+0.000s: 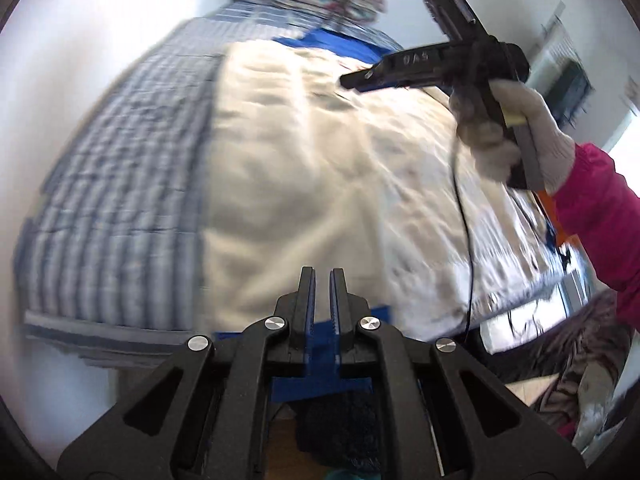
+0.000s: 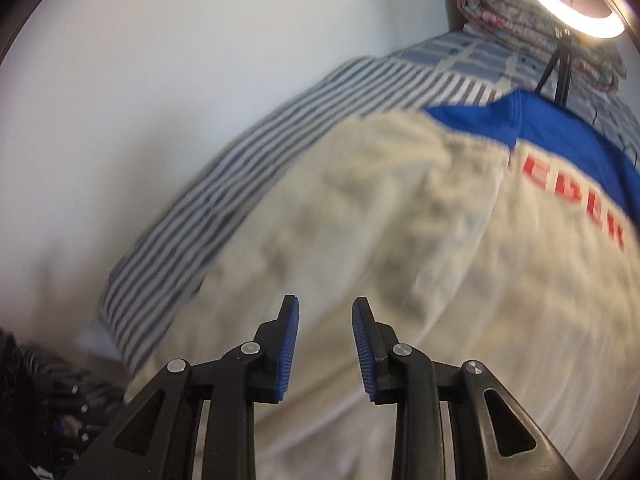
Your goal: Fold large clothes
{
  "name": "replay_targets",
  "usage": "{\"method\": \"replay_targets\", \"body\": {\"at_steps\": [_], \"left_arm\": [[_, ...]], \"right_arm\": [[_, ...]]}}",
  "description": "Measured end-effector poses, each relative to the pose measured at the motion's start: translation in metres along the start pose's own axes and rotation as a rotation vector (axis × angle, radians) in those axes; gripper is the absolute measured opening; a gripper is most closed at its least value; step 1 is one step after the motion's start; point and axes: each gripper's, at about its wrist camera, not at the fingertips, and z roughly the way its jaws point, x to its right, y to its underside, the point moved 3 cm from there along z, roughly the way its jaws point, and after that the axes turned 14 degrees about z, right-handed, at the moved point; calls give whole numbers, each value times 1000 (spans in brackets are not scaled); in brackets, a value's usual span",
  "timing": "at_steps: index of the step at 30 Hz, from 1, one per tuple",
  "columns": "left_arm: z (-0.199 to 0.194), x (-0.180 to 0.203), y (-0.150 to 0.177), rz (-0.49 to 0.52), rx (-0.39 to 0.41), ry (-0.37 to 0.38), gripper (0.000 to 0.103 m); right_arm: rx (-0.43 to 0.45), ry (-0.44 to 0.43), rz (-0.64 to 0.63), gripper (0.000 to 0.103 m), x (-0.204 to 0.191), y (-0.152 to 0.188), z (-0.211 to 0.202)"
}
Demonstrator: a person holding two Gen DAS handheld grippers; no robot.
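A large cream garment (image 1: 304, 184) with a blue yoke (image 2: 560, 136) and red lettering (image 2: 576, 204) is being shown spread flat across a bed, lying over a blue-and-white striped cover (image 1: 120, 184) that is left bare along the wall side. In the left wrist view the left tool (image 1: 322, 280) is being held low over the garment's near hem, its jaws drawn to a narrow slit with nothing visibly between them; a strip of blue cloth (image 1: 320, 384) is showing beneath the tool's frame, though whether it is being touched cannot be told. In the same view the right tool (image 1: 362, 78) is being carried above the far half of the garment, gripped by a hand in a pale glove (image 1: 516, 132) with a pink sleeve (image 1: 600, 216) behind it and a thin black cable (image 1: 466, 240) hanging from it over the cloth. From its own camera the right tool (image 2: 325, 320) is being seen with its blue-padded jaws set wide apart and empty, poised above the cream fabric and clear of it. A folded floral quilt (image 2: 540, 28) is being kept at the head of the bed, beyond the garment's blue end, and a lit ring lamp (image 2: 568, 0) is glaring from the upper edge of both views. Both pictures are being smeared by blur, so that finer creases in the cloth cannot be made out.
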Motion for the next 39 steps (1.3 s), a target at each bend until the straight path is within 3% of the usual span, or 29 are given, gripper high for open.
{"method": "replay_targets", "body": {"at_steps": [6, 9, 12, 14, 16, 17, 19, 24, 32, 35, 37, 39], "left_arm": [[43, 23, 12, 91, -115, -18, 4], [46, 24, 14, 114, -113, -37, 4], [30, 15, 7, 76, -94, -8, 7], [11, 0, 5, 13, -51, -1, 21], [-2, -17, 2, -37, -19, -41, 57], [-6, -28, 2, -66, -6, -75, 59], [-6, -50, 7, -151, -16, -86, 59], [16, -81, 17, -337, -60, -22, 59], [32, -94, 15, -359, -55, 17, 59], [36, -94, 11, -328, -63, -12, 46], [43, -92, 8, -318, -75, -28, 25], [50, -88, 4, -313, -80, -26, 21]], "right_arm": [[-84, 14, -46, 28, -3, 68, 22], [-114, 87, -45, 28, 8, 84, 42], [-83, 90, -15, 29, 11, 88, 33], [-74, 27, 35, 31, 12, 93, 16], [-53, 6, 35, 33, 11, 100, -2], [-44, 4, 30, 33, 9, 101, -9], [-24, -27, 36, 33, 6, 104, -21], [-28, -89, 60, 34, -1, 117, -21], [-96, -114, 56, 34, -17, 131, 16], [-112, -82, 52, 34, -18, 135, 29], [-108, -82, 52, 34, -17, 137, 33], [-116, -85, 54, 34, -17, 136, 33]]}}
